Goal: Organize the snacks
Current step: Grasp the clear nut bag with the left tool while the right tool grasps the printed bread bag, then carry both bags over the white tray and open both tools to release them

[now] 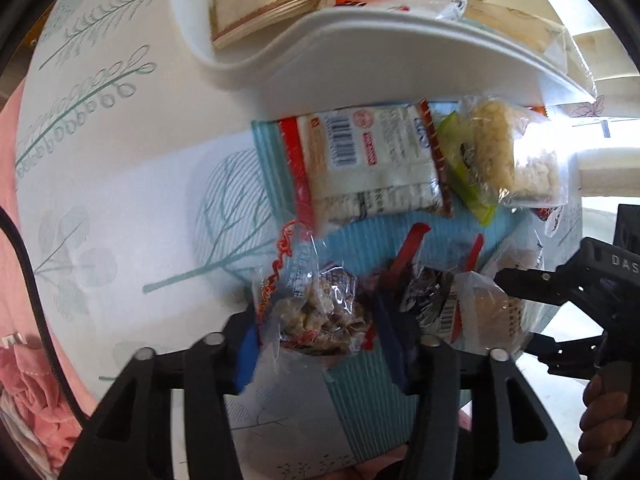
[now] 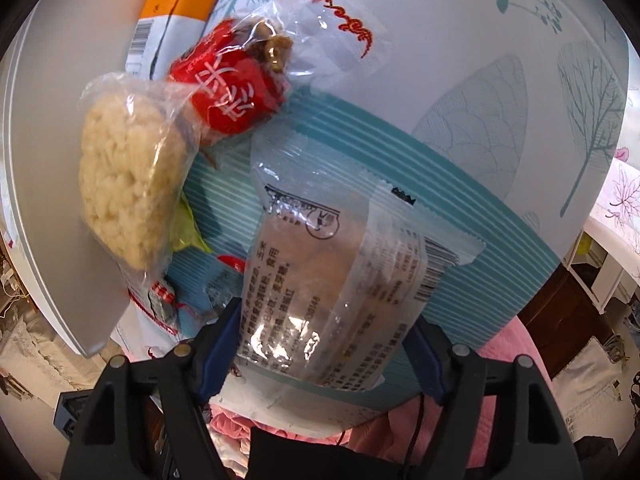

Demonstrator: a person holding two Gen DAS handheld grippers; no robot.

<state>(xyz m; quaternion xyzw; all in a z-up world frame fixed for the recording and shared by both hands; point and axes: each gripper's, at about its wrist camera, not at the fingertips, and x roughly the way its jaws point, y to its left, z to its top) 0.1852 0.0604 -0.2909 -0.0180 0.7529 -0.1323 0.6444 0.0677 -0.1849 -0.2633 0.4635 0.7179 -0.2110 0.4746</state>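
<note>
Left gripper (image 1: 316,344) pinching a clear nut-brittle packet (image 1: 324,312), right gripper (image 2: 320,344) straddling a clear biscuit packet (image 2: 336,280)

Nearest, the left jaws stand narrow with blue pads against the brittle packet's sides; the right jaws stand wide beside the biscuit packet, and I cannot tell whether they press it. Both packets lie on the striped teal mat (image 2: 460,184); beyond are a red-edged cracker pack (image 1: 368,160), 1 puffed-rice cake (image 2: 124,184) and the white basket (image 1: 360,60) already holding snacks. Slick film may slip or tear when lifted; neighbouring packets could be dragged along
</note>
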